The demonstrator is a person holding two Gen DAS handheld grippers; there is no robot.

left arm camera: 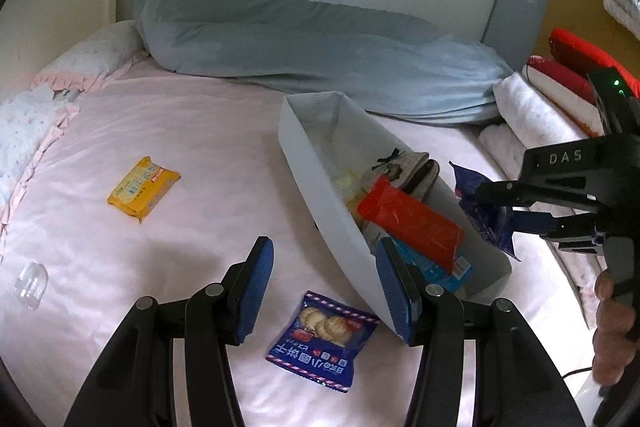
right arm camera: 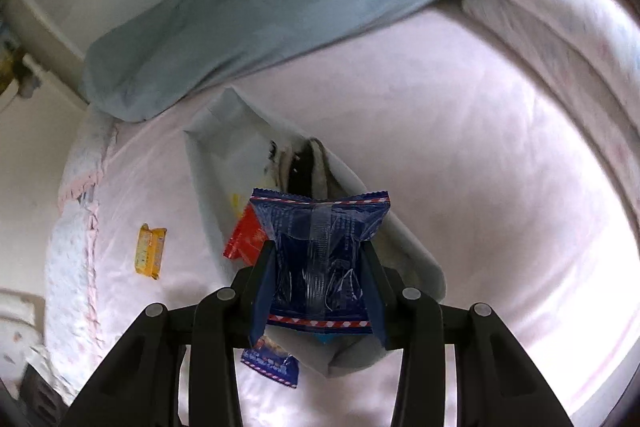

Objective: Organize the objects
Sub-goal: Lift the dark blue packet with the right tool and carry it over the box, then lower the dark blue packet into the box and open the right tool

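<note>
A long grey fabric box lies on the pink bed, holding a red packet, a beige slipper-like item and other wrappers. My right gripper is shut on a dark blue snack packet and hangs over the box's near end; in the left wrist view that gripper sits at the box's right side with the packet. My left gripper stands open above the sheet beside the box, holding nothing. A blue cookie packet lies below it. A yellow packet lies further left.
A blue-grey pillow runs along the wall behind the box. Folded white and red towels are stacked at the right edge. A clear plastic cup lies at the far left. A hand holds the right gripper's handle.
</note>
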